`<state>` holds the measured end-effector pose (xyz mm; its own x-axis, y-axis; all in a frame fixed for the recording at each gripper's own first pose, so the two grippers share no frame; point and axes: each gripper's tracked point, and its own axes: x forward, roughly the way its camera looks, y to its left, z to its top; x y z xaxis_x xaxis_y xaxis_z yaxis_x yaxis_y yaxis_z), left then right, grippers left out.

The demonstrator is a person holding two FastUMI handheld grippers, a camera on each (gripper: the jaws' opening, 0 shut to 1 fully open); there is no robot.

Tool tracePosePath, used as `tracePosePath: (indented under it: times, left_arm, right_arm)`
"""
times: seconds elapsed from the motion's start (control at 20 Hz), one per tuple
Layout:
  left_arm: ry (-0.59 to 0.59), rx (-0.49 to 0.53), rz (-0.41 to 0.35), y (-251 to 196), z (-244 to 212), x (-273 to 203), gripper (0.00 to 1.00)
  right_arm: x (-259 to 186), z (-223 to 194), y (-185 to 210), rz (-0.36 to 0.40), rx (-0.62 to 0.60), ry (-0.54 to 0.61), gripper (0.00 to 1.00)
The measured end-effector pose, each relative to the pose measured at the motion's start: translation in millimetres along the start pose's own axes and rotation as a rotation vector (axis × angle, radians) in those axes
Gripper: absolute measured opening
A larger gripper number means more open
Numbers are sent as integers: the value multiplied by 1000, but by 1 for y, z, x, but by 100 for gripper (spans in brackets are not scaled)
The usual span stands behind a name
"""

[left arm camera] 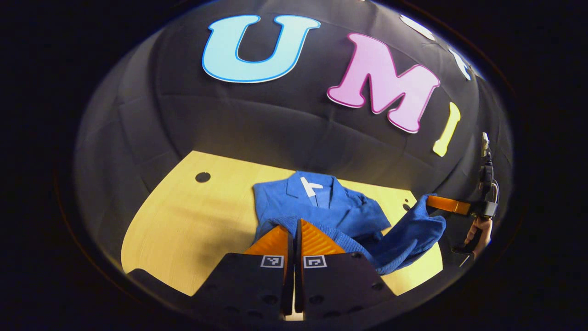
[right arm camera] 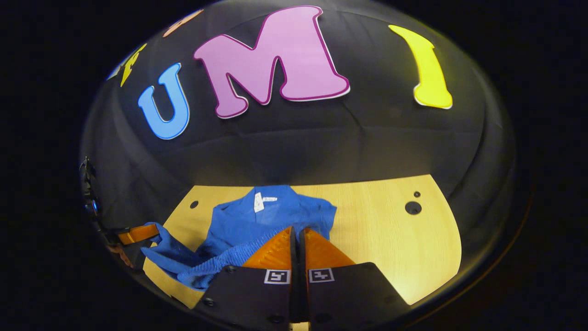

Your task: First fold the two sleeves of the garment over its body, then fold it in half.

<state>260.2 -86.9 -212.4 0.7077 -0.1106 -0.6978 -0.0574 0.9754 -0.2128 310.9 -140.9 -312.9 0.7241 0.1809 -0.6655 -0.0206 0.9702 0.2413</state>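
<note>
A blue garment (left arm camera: 321, 207) with a collar and a white neck label lies on a pale wooden table (left arm camera: 183, 230), collar toward the booth wall, sleeves lying in over its body. Its ribbed bottom hem is lifted off the table and hangs between the two grippers. My left gripper (left arm camera: 294, 224) is shut on the hem at one end. The right gripper (left arm camera: 430, 201), held by a hand (left arm camera: 477, 230), pinches the other hem corner. In the right gripper view my right gripper (right arm camera: 297, 231) is shut on the hem of the garment (right arm camera: 271, 214), and the left gripper (right arm camera: 154, 228) grips the far corner.
Round holes are cut in the table top, one at the far left (left arm camera: 202, 177) in the left gripper view and a pair (right arm camera: 413, 208) in the right gripper view. Bare table (right arm camera: 395, 239) lies on either side of the garment. The black cloth wall stands close behind.
</note>
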Motion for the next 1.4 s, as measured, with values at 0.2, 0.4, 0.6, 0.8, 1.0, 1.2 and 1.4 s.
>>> tracePosePath:
  times: [0.2,0.4,0.6,0.8,1.0,1.2,1.4]
  left_arm:
    - [-50,-8,32,15,32,55,0]
    - [-165,-10,49,42,71,120,0]
    - [-185,0,55,72,73,193,0]
    - [-124,37,50,91,39,253,7]
    - [27,87,145,94,1,263,86]
    - [-102,106,163,85,33,247,84]
    - [-265,172,164,70,82,202,84]
  right_arm:
    - [48,34,-15,-22,-26,-43,1]
    - [103,56,-34,-59,-2,-87,0]
    - [165,58,-54,-110,-19,-102,0]
    - [214,22,-76,-165,-23,-40,15]
    - [219,-12,-82,-179,-4,10,59]
    - [200,-25,-84,-204,-12,-27,96]
    - [167,-24,-78,-229,-36,-79,94]
